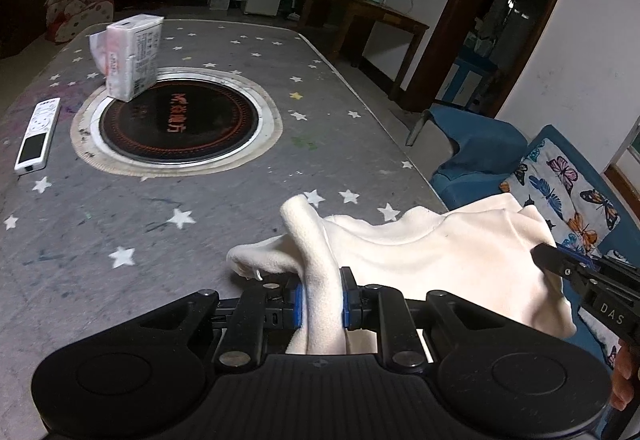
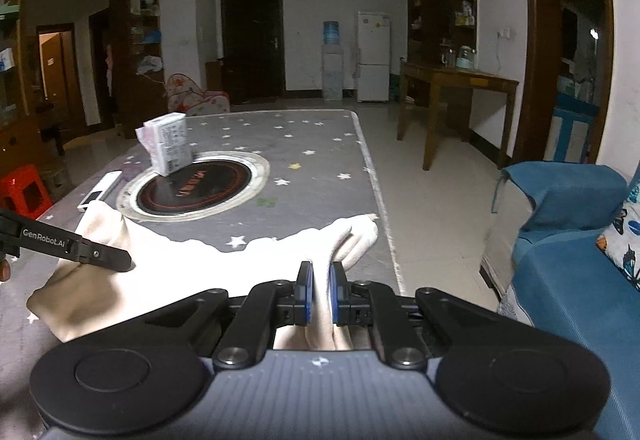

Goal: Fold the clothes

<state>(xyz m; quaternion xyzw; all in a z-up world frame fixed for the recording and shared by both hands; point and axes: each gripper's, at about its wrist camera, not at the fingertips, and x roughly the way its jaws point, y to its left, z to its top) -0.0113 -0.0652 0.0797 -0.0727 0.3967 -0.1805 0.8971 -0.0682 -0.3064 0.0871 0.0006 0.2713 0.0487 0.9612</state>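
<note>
Both grippers are clamped on one cream fleece garment [image 1: 420, 252]: the left gripper [image 1: 322, 300] pinches a thick rolled fold between its blue pads, and the right gripper [image 2: 320, 292] has its jaws nearly together on a thinner fold. Between them the cloth hangs over the near edge of the star-printed grey table [image 1: 200, 240]. Farther off are a round black hotplate [image 1: 178, 120], a white remote [image 1: 38, 136] and a tissue pack [image 1: 134, 54].

Black left gripper [image 1: 322, 300]; blue-padded jaws; silver screws
</note>
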